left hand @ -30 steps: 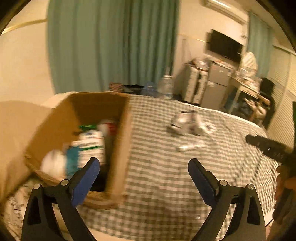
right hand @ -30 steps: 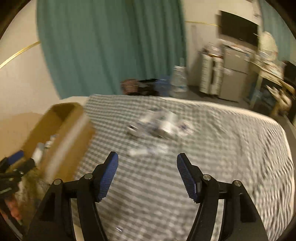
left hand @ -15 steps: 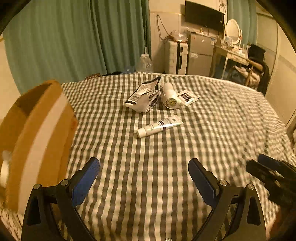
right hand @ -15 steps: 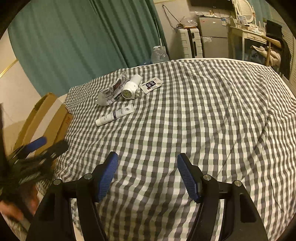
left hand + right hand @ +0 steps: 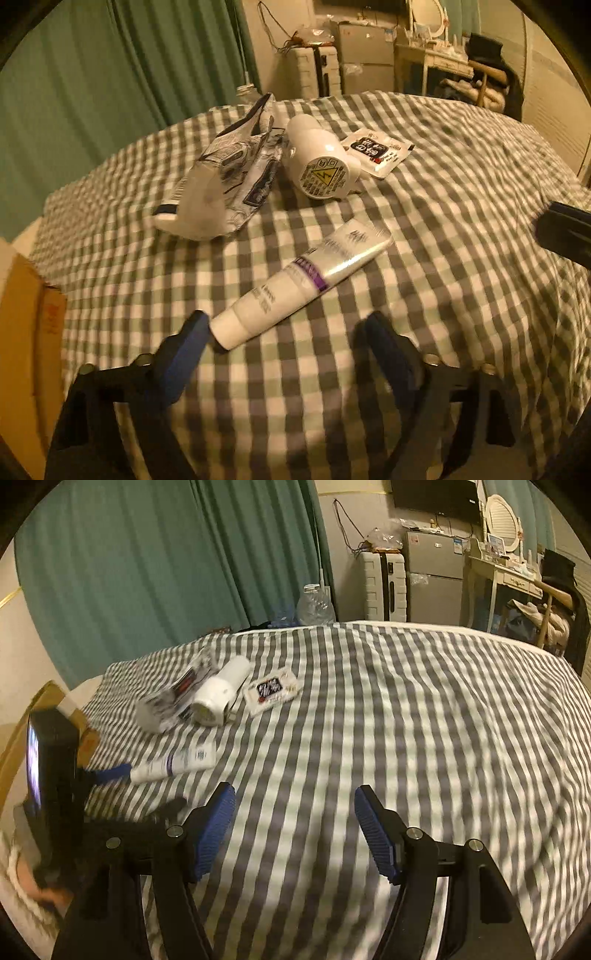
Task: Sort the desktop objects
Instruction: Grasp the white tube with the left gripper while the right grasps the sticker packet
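**Tube lies slantwise at the left tongs**

The white tube (image 5: 306,284) lies on the checked cloth (image 5: 461,229), long axis running lower left to upper right. Its cap end nearly touches the left gripper (image 5: 286,338), whose jaws have just been closing, still clear of it. The right gripper (image 5: 293,812), half-wide and empty, is farther off.

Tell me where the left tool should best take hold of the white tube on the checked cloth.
Probably the firm round part just above the cap of the tube, pads across its width, coming from the cap end. It lies flat and apart, cap beside the left tool, whose jaws have just been closing.
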The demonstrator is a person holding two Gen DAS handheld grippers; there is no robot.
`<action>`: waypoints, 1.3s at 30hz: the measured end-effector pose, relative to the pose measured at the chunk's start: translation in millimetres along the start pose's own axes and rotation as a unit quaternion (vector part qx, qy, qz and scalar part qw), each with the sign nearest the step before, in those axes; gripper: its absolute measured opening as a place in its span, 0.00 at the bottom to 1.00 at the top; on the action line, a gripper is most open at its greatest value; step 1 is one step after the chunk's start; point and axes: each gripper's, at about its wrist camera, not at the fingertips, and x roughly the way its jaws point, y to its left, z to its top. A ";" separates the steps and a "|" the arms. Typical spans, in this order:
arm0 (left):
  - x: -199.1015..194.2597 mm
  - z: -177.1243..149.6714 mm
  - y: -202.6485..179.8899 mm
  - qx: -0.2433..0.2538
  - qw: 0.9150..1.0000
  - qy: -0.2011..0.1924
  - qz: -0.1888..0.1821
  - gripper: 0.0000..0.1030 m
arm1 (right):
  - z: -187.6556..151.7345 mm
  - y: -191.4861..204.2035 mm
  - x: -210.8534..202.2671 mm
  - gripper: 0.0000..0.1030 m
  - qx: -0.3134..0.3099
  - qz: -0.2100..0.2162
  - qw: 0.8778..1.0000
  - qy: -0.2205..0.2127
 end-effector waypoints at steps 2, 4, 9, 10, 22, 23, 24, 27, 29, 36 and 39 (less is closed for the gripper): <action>0.8 4.4 3.5 -0.011 0.999 0.000 -0.038 0.30 | 10.2 1.8 17.5 0.65 -0.007 0.008 1.000 0.006; 2.6 12.1 1.8 -0.008 0.999 -0.002 -0.037 0.28 | 20.6 3.0 36.4 0.65 -0.012 0.006 1.000 0.015; 0.1 22.0 4.2 -0.035 0.998 -0.010 -0.047 0.27 | 41.7 8.3 72.1 0.65 -0.015 0.014 1.000 0.019; -2.4 22.4 9.2 -0.053 0.997 -0.012 -0.047 0.27 | 45.4 9.4 76.9 0.65 -0.020 0.012 0.999 0.022; -11.9 7.0 18.8 -0.096 0.992 0.005 -0.076 0.28 | 77.4 29.8 122.1 0.67 -0.041 0.051 0.997 0.037; -7.1 11.8 16.1 -0.092 0.993 0.010 -0.076 0.28 | 76.3 28.9 130.6 0.68 -0.040 0.048 0.996 0.057; -2.6 17.1 12.7 -0.089 0.993 0.011 -0.071 0.28 | 75.7 30.6 134.9 0.67 -0.045 0.043 0.996 0.063; 4.4 25.2 6.9 -0.089 0.993 0.010 -0.072 0.28 | 70.7 27.4 127.4 0.22 -0.052 0.019 0.997 0.056; 5.8 27.2 5.6 -0.098 0.992 0.005 -0.078 0.16 | 65.8 15.3 118.7 0.01 -0.033 0.010 0.998 0.061; -14.6 -3.3 5.2 -0.122 0.986 0.004 -0.109 0.02 | 13.5 -20.9 54.4 0.01 0.027 0.022 0.999 0.028; -32.1 -17.3 -2.5 -0.106 0.987 0.007 -0.125 0.02 | -15.5 -26.7 29.4 0.01 0.041 0.042 0.998 0.022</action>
